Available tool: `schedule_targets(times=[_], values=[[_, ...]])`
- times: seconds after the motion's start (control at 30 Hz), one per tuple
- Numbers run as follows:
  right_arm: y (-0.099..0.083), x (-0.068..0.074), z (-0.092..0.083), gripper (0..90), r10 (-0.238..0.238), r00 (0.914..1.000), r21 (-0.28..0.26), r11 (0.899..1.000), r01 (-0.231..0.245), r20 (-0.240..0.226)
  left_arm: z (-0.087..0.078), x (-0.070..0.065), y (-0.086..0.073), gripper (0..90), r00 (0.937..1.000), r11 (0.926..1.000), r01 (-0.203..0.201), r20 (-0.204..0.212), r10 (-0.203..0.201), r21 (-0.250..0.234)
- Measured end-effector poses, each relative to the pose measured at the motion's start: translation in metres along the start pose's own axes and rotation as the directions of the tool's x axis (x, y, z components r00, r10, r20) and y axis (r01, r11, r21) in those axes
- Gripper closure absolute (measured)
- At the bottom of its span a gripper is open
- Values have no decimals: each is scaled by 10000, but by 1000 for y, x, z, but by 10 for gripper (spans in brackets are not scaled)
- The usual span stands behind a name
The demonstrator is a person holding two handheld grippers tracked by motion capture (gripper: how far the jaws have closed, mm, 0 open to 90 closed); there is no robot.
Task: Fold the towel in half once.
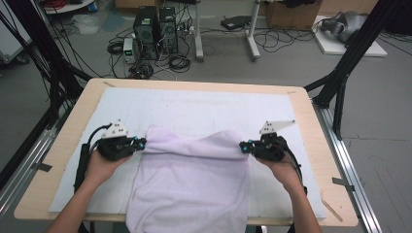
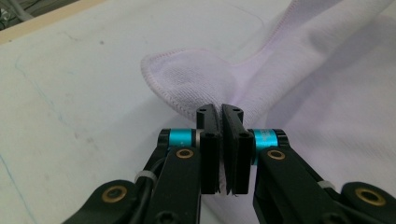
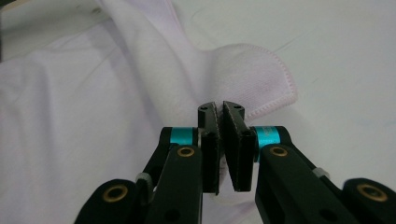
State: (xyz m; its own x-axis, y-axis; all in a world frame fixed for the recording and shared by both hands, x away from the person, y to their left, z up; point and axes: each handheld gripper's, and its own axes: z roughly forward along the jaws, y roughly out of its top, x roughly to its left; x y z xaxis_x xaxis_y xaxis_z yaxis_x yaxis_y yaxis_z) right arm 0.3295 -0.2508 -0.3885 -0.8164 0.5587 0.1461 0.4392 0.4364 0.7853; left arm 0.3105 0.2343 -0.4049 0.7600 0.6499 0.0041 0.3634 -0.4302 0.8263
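**On the white mat: towel gripped at both far corners**

Across the mat's middle, a pale lilac towel [image 1: 192, 179] is spread, its near end draped over the table [image 1: 311, 126] edge. Its far-left corner is clamped in the left gripper [image 1: 141, 143], its far-right corner in the right gripper [image 1: 244, 145]. Both corners are lifted slightly.
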Motion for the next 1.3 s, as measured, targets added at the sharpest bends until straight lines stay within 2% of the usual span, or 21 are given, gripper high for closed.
schedule_targets(times=[0.07,0.1,0.13,0.17,0.27,0.33,0.4,0.43,0.5,0.6,0.67,0.73,0.8,0.83,0.87,0.9,1.0,1.07,1.13,1.2,1.3], values=[[-15,11,-1,845,-18,9998,259,9997,23,-202,-6,-8,-14,849,9995,9998,116,307,-120,135],[-21,13,-1,814,-40,9996,332,9994,49,-278,-7,-12,-22,823,9990,9992,114,417,-131,391],[-29,16,-1,730,25,9990,424,9991,-7,-441,-9,-14,-26,749,9991,9987,106,399,-127,500],[-33,16,-1,687,72,9988,401,9992,-52,-493,-10,-15,-29,683,9988,9983,221,424,-244,539],[-34,12,-5,611,209,9997,246,9995,-206,-135,-11,-8,-27,539,9968,9969,689,386,-704,388],[-28,10,-5,556,122,9999,114,9999,-123,50,-10,-3,-20,505,9957,9961,864,315,-869,159],[-20,9,0,523,17,9996,200,9998,-22,271,-4,1,-12,501,9962,9964,842,199,-844,114],[-16,7,5,511,-48,9995,289,9996,39,308,0,3,-9,500,9963,9963,857,106,-859,114],[-12,4,15,503,-172,9982,630,9979,137,566,11,8,-5,506,9970,9963,759,-196,-751,414],[-12,-4,30,495,-170,9960,1143,9934,69,874,27,17,-6,526,9939,9913,1069,-346,-1045,771],[-15,-8,39,498,-48,9955,1542,9880,-99,951,34,22,-9,538,9909,9861,1340,-239,-1322,986],[-18,-11,45,537,-47,9947,1927,9811,-152,1024,40,23,-11,592,9906,9808,1359,-38,-1367,1400],[-20,-12,49,589,-10,9960,1812,9833,-153,895,43,20,-12,679,9942,9836,1054,38,-1071,1462],[-21,-11,48,660,32,9966,1783,9838,-177,818,42,18,-11,755,9959,9861,870,126,-896,1413],[-21,-12,48,710,32,9987,1720,9850,-120,515,43,16,-10,784,9973,9871,720,50,-735,1432],[-21,-11,48,737,63,9990,1739,9847,-140,449,42,15,-10,804,9978,9876,652,56,-667,1427],[-19,-7,46,789,-261,9987,1702,9853,181,448,37,14,-8,840,9981,9904,617,-73,-613,1234],[-15,-4,40,790,-377,9983,1367,9901,311,455,31,13,-6,841,9980,9940,625,-134,-615,899],[-10,0,32,790,-507,9974,1055,9934,450,518,21,10,-2,841,9978,9976,624,-265,-616,313],[-5,5,24,788,-666,9962,773,9951,621,564,11,6,2,841,9980,9980,550,-292,-559,-310],[1,13,14,782,-977,9930,586,9939,938,668,2,1,5,842,9987,9983,245,-437,-269,-533]])
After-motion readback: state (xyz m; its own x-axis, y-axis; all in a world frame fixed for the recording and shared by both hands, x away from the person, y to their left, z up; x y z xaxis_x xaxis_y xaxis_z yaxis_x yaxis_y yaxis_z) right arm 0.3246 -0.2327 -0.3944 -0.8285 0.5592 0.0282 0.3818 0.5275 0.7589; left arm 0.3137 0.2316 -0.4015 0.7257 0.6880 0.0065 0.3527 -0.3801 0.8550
